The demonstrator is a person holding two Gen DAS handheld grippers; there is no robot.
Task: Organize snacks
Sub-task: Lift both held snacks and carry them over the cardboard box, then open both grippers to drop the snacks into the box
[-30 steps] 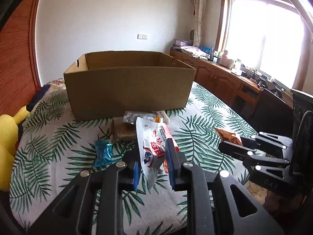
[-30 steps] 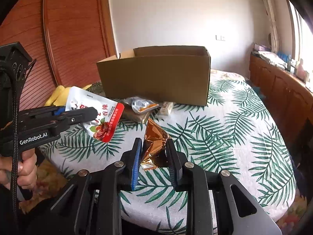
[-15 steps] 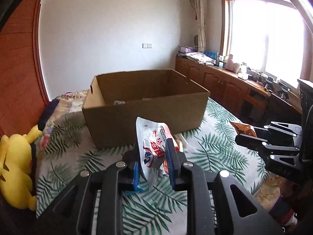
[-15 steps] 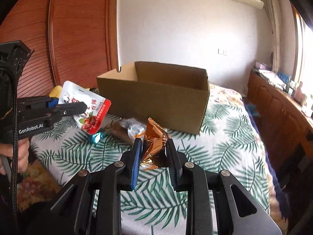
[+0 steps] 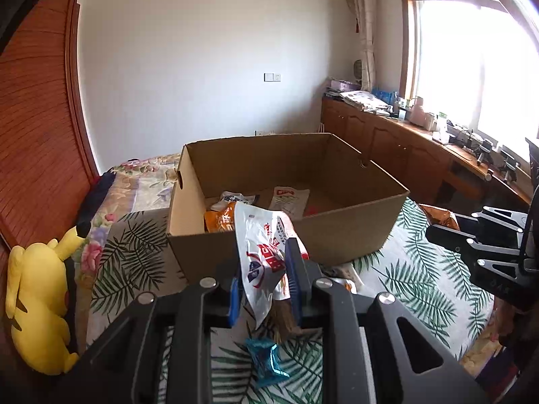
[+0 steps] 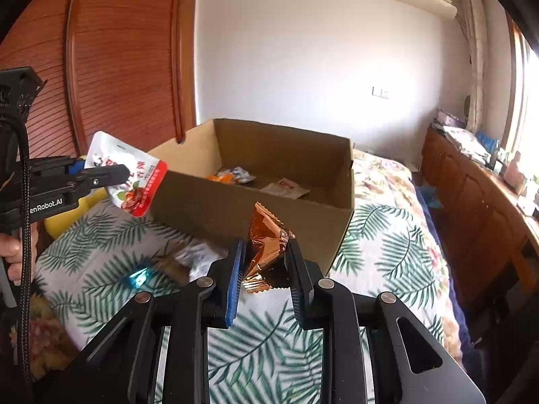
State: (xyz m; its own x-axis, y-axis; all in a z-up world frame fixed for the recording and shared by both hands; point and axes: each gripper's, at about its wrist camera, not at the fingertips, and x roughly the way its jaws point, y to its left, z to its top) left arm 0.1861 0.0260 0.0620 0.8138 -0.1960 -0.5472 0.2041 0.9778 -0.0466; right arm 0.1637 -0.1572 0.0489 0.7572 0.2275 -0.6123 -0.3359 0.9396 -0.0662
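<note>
A: Both claws are loaded. The left gripper (image 5: 264,289) is closed on a white pouch (image 5: 264,252), and the right gripper (image 6: 264,269) is pinched, jaws a packet's width apart, on a copper packet (image 6: 266,245). Each hangs short of the box (image 5: 337,232), which sits at 12 o'clock from either camera.

B: So the step is the drop, judging by that. How should it go?

A: Each claw ought to clear the near wall before it lets go — the pouch dangles below the left fingers and could catch the rim. One side at a time looks safer, since the two claws are near each other; the right one shows at 3 o'clock in the left view.

B: Counts?

A: One box. Inside it, three packs can be made out — an orange one (image 5: 219,220) at the near left, a white one behind it, and a flat white sachet (image 5: 289,200) mid-floor; more may be hidden. Two snacks are held. On the cloth (image 5: 417,279), a blue candy (image 5: 266,358) lies at 6 o'clock below the left claw, with a brown pack and a silvery one beside it, partly hidden
</note>
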